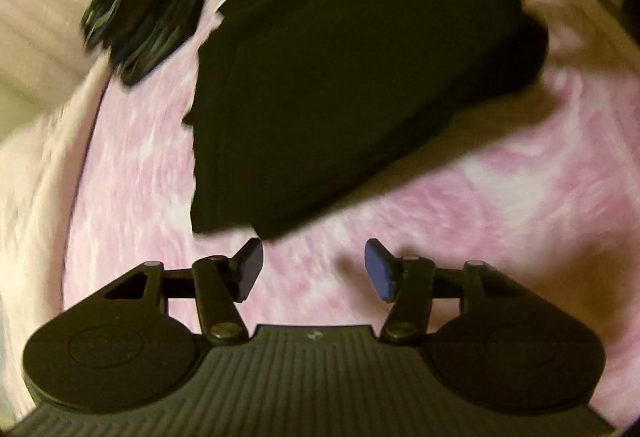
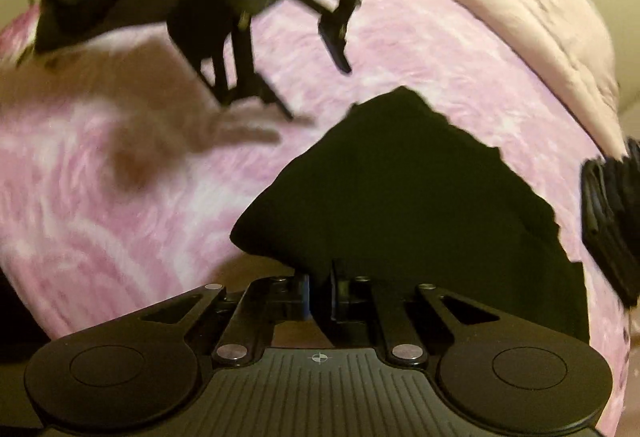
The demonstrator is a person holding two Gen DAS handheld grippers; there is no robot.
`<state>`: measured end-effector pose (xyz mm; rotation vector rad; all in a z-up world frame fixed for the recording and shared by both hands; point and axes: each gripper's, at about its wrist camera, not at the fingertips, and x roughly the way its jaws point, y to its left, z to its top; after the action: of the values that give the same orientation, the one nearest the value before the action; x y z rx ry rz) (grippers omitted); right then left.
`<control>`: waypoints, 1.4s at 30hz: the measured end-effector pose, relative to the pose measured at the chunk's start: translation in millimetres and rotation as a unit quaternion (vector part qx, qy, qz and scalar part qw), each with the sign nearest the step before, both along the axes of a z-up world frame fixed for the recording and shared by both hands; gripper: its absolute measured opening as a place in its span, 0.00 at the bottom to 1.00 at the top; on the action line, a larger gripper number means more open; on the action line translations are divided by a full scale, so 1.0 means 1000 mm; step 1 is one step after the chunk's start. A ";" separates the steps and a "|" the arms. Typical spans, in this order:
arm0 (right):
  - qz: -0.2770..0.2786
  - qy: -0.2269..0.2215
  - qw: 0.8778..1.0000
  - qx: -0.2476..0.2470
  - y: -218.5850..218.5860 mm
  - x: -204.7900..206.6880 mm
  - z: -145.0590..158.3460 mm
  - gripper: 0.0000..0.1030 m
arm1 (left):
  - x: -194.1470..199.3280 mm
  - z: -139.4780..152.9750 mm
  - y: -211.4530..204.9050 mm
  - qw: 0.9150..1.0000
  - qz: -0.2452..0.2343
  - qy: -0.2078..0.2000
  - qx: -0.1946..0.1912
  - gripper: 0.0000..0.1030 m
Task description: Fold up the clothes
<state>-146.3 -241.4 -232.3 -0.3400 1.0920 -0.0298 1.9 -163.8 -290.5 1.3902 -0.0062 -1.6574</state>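
The black garment [image 1: 340,77] lies on the pink-and-white patterned bed cover [image 1: 500,205], filling the centre and upper right of the left wrist view as a partly folded, roughly triangular slab of cloth. In the right wrist view it sits low and right of centre, its near edge running down into the right tongs [image 2: 320,297], whose fingers are pressed together on that edge. The left tongs [image 1: 314,269] are spread wide with nothing between them, hovering just short of the garment's nearest corner; in the right wrist view they show at upper centre, blurred, above the cover.

This looks like the middle of a fold: one edge is gripped, the other side not yet taken. The next move probably calls for the left tongs to close on the near corner so both can carry the cloth over. A stack of dark folded items [image 1: 140,9] sits at the upper left.
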 end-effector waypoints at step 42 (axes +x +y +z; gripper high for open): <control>-0.496 -0.231 0.756 0.361 -0.378 -0.223 0.044 0.07 | -0.132 0.109 -0.419 0.976 -0.206 -0.049 0.051 0.08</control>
<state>-369.8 -619.5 -188.7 0.9442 0.6024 -0.5961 -130.5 -582.8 -181.9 1.6267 -0.2874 -1.9445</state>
